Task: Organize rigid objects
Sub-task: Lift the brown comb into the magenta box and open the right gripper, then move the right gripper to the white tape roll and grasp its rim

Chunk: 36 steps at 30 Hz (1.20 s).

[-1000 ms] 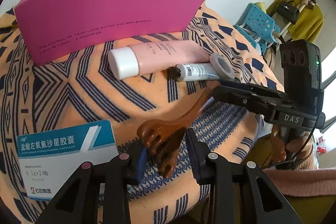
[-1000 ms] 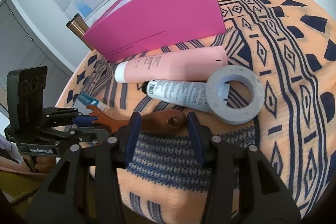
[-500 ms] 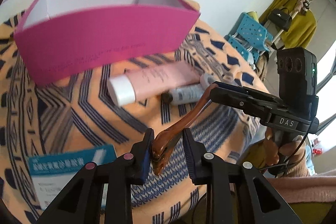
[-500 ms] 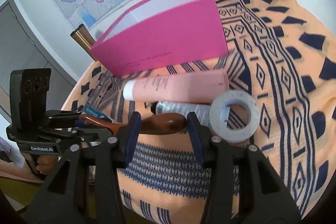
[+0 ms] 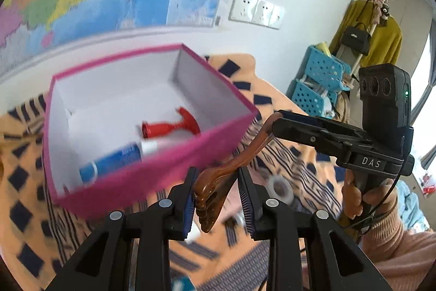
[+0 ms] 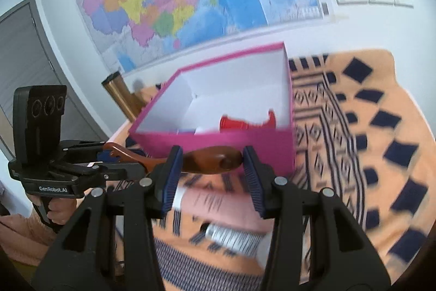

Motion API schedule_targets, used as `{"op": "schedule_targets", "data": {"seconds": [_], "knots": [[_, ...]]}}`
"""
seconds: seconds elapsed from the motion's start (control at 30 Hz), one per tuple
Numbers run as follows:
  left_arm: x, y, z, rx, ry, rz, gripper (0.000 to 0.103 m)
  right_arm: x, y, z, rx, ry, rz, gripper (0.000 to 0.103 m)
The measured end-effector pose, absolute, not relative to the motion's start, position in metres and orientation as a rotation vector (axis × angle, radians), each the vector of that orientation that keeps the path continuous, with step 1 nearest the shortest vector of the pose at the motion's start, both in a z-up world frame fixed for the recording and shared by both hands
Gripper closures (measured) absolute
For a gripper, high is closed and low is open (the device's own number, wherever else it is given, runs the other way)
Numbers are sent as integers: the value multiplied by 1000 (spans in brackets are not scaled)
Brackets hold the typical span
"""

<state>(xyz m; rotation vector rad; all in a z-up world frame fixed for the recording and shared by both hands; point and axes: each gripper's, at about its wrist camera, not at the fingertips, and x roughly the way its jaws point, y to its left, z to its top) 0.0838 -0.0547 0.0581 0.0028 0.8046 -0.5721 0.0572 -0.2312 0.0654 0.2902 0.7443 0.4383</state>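
Left wrist view: my left gripper (image 5: 218, 195) clamps the clawed end of a brown wooden back scratcher (image 5: 218, 179), lifted before an open pink cardboard box (image 5: 152, 176). Right wrist view: my right gripper (image 6: 211, 172) grips its rounded handle end, above the orange patterned blanket (image 6: 381, 154).

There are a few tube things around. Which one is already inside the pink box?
The blue tube with the white end lies inside the pink box, beside a red thing. The pink tube and the grey-white tube are both outside, on the patterned cloth.
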Motion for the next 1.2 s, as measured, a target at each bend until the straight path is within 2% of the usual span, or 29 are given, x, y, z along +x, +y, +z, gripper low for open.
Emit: {"op": "schedule_targets", "data": {"seconds": [0.33,0.57,0.83,0.97,1.2], "knots": [[148,-59,57,16,858,-531,68,115,-242,65,299,754,415,55],[177,-58,44,-13,901,-526,58,138,-244,46,295,821,382,55],[200,-58,21,-13,968,-482,60,138,-251,43,303,813,345,54],[191,-55,17,-7,952,-462,60,129,-254,46,294,801,337,54],[136,-42,36,23,784,-446,58,96,-270,50,310,780,352,54]]}}
